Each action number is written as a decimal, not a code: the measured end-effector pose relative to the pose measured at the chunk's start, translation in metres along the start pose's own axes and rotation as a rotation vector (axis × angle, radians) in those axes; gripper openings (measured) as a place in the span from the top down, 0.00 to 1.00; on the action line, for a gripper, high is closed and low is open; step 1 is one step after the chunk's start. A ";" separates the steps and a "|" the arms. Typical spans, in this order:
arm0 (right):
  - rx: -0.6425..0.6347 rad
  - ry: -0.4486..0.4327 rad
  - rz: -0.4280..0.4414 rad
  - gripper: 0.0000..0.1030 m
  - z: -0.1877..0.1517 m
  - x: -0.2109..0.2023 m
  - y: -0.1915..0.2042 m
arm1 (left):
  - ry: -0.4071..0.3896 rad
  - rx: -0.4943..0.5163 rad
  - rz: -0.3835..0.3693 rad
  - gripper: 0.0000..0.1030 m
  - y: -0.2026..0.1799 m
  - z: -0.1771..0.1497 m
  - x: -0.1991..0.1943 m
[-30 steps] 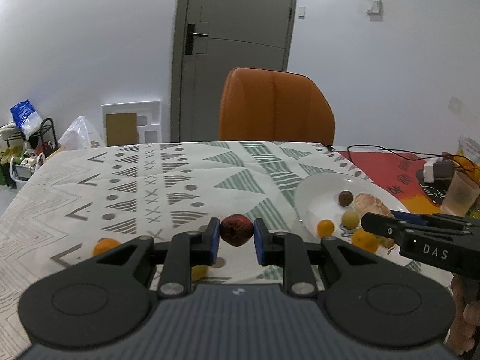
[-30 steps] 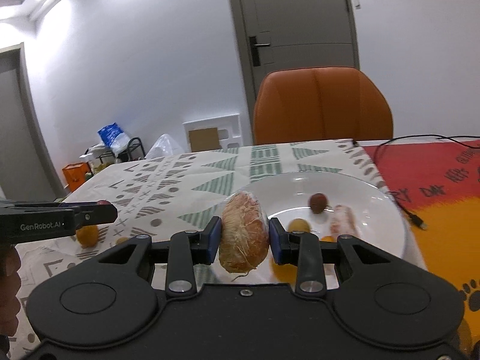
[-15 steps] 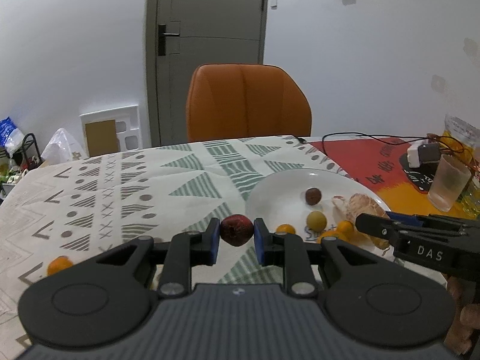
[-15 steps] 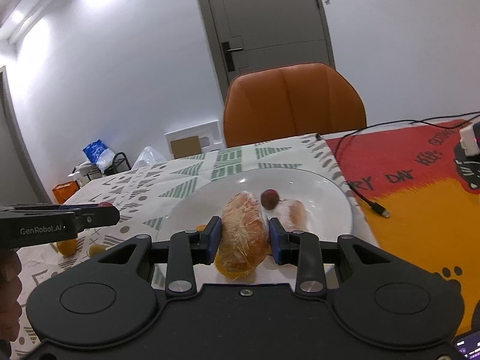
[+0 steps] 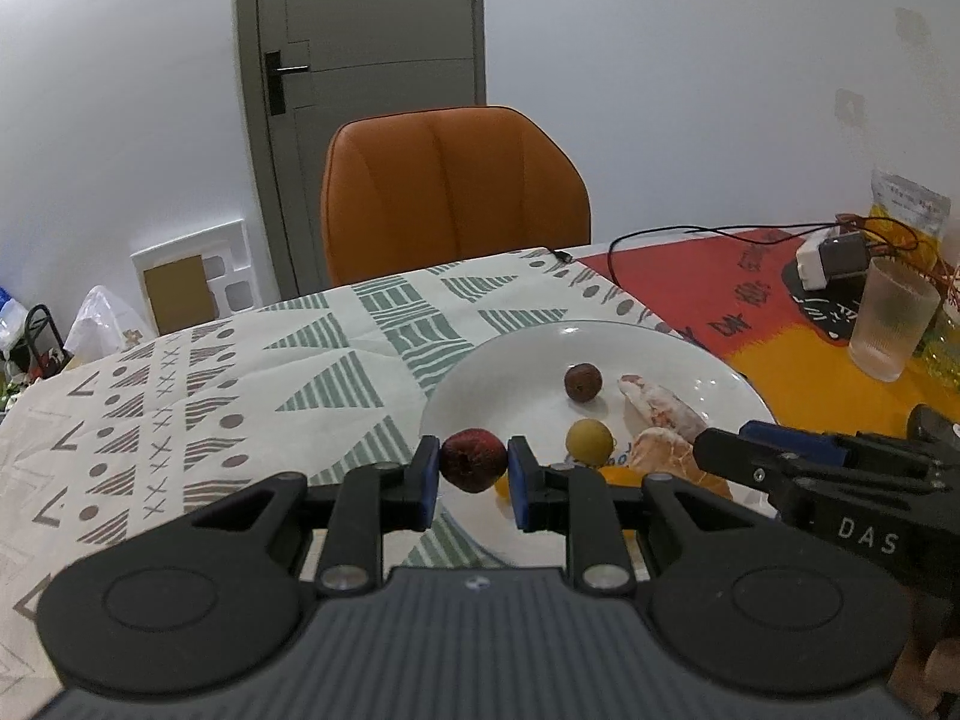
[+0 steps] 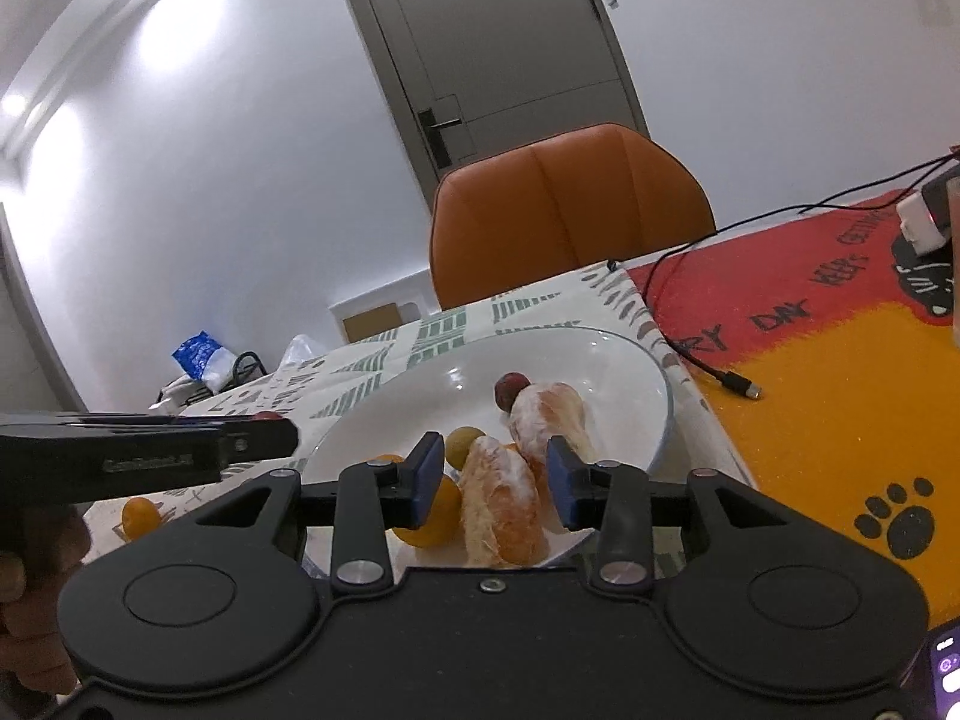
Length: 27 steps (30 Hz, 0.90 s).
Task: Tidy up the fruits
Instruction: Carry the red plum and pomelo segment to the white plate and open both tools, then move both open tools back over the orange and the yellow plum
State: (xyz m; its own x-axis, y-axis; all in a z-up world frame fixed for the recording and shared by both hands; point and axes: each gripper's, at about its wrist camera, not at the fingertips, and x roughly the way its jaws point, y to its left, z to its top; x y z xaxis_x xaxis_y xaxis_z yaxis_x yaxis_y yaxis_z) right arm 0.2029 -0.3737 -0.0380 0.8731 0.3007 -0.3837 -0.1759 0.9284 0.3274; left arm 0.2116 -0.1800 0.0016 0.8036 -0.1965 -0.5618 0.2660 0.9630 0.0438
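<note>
My left claw clenching a dark red fruit at the near rim of the white plate, my right claw spread wide, peeled citrus segment lying on the plate between its pads, untouched.

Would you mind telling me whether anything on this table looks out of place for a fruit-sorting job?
One small orange fruit sits on the tablecloth, outside the white plate that holds the others. A black cable trails across the red and yellow mat close to the plate's rim.
</note>
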 end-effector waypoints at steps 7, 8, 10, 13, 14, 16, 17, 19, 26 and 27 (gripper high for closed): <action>0.010 0.010 -0.029 0.57 0.000 0.001 -0.006 | 0.005 -0.008 -0.012 0.77 -0.001 -0.001 0.008; 0.010 0.013 -0.034 0.57 0.000 0.002 -0.006 | 0.006 -0.005 -0.010 0.76 -0.001 -0.001 0.007; 0.004 0.015 -0.041 0.57 0.000 0.002 -0.005 | 0.009 -0.010 -0.008 0.74 0.000 -0.001 0.006; -0.017 0.016 -0.053 0.52 0.001 0.001 0.001 | 0.013 -0.023 -0.006 0.74 0.006 -0.002 0.002; -0.026 0.015 -0.060 0.50 0.002 0.001 0.003 | 0.013 -0.024 0.000 0.74 0.008 -0.003 0.001; -0.041 0.013 -0.068 0.48 0.002 0.000 0.008 | 0.012 -0.025 0.014 0.70 0.012 -0.005 -0.004; -0.044 0.015 -0.067 0.47 0.002 -0.001 0.010 | 0.009 -0.027 0.022 0.66 0.014 -0.006 -0.006; -0.050 0.019 -0.064 0.47 0.002 -0.002 0.015 | 0.001 -0.036 0.034 0.59 0.020 -0.007 -0.011; -0.078 0.027 -0.050 0.36 0.002 -0.005 0.035 | -0.023 -0.084 0.082 0.37 0.043 -0.014 -0.033; -0.085 0.032 -0.047 0.35 0.001 -0.005 0.039 | -0.025 -0.089 0.087 0.32 0.046 -0.015 -0.035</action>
State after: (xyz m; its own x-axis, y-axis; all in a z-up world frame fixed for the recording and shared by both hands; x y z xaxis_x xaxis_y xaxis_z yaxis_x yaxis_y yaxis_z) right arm 0.1927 -0.3392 -0.0223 0.8663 0.2622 -0.4251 -0.1744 0.9563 0.2346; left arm 0.1878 -0.1260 0.0110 0.8346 -0.1151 -0.5387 0.1475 0.9889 0.0173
